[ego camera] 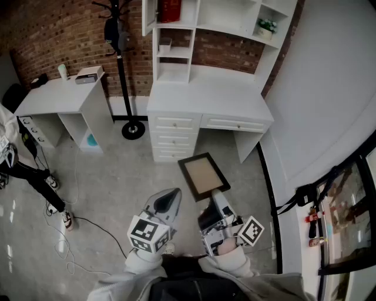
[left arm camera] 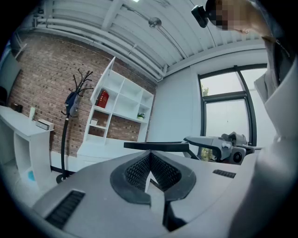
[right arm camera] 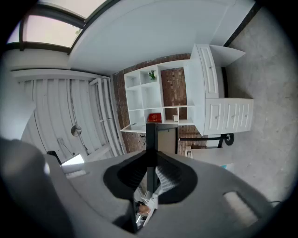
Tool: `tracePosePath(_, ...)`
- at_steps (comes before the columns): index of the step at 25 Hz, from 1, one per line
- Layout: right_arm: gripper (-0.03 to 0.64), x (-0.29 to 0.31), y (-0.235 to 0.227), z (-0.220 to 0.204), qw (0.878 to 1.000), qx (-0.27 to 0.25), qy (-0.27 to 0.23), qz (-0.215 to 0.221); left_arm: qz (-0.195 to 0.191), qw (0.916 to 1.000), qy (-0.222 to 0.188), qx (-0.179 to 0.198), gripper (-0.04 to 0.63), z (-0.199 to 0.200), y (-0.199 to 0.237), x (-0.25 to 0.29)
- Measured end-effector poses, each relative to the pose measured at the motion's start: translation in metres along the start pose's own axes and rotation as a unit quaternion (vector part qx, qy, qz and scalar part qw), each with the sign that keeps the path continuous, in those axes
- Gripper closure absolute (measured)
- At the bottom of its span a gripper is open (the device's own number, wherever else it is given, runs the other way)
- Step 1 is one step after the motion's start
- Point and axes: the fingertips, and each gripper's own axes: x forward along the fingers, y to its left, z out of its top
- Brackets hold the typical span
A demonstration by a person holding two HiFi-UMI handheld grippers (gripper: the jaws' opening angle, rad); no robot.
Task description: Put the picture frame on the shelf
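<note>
The picture frame (ego camera: 203,175), dark-edged with a tan panel, is held out above the floor in front of the white desk (ego camera: 205,103). My right gripper (ego camera: 216,199) is shut on its near edge. In the right gripper view the frame (right arm camera: 152,137) stands edge-on between the pads of that gripper (right arm camera: 152,173). My left gripper (ego camera: 169,199) floats just left of the frame, shut with nothing in it (left arm camera: 150,168). From the left gripper view the frame (left arm camera: 156,145) is a thin dark bar beside the right gripper (left arm camera: 219,143). The white shelf unit (ego camera: 194,35) rises over the desk.
A red object (ego camera: 169,10) and a small plant (ego camera: 267,26) occupy shelf compartments. A black coat stand (ego camera: 120,59) stands left of the desk, with a second white desk (ego camera: 59,94) beyond. Cables (ego camera: 64,235) lie on the floor, a person's legs (ego camera: 29,176) at left, windows (ego camera: 346,206) at right.
</note>
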Motion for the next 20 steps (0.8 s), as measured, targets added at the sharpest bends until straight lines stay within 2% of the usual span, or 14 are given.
tracePosePath(12, 0.560, -0.041, -0.006, 0.008, 1.000, 0.008, 0.019, 0.010, 0.015, 0.9999, 0.008, 0.001, 0.592, -0.031, -0.041, -0.010)
tracePosePath(20, 0.560, -0.021, -0.003, 0.038, 1.000, 0.001, 0.014, 0.026, 0.021, 0.9997, 0.000, 0.011, 0.592, -0.020, -0.035, 0.018)
